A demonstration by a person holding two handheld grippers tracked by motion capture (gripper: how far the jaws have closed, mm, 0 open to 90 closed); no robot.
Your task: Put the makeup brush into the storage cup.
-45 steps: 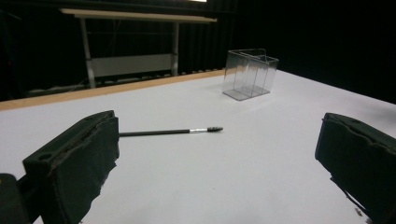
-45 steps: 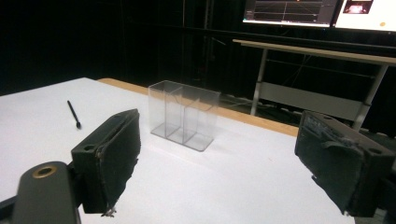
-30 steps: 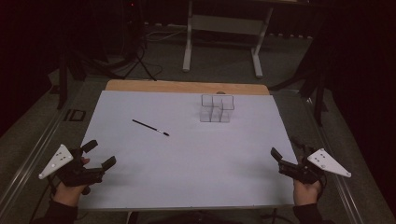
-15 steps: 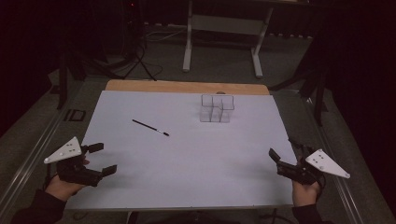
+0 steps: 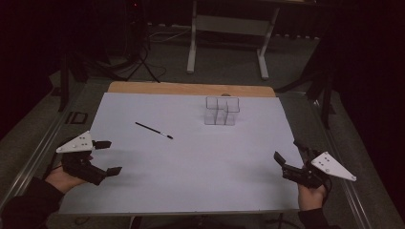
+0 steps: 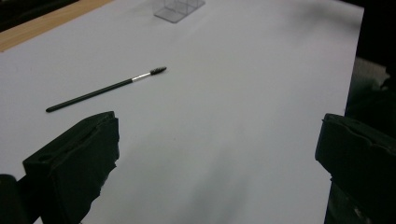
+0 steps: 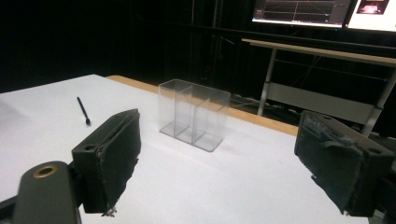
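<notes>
Here, the left gripper (image 5: 106, 157), a black two-jaw tool with a grey three-cornered plate on top, hovers over the near-left edge of the white-covered table (image 5: 200, 167), its jaws spread wide and holding nothing. In the left gripper view the two black jaws frame bare white surface, with a slim black brush with a silver ferrule and a dark bristled tip (image 6: 105, 88) lying at about eleven o'clock from the jaws, well apart from them. The right gripper (image 5: 289, 154), of the same make, sits at the near-right edge of the table, its jaws also wide apart and empty. In the right gripper view a clear plastic box divided into compartments (image 7: 194, 114) stands upright at about twelve o'clock between the jaws, well beyond them, with the brush farther off at ten o'clock. Seen from the high view, the brush lies flat on the sheet, left of centre, slanting with its tip toward the near right; the clear box stands near the far edge, toward one o'clock from the table's middle, well apart from the brush. A strip of bare wood (image 5: 191, 88) shows along the table's far edge.
</notes>
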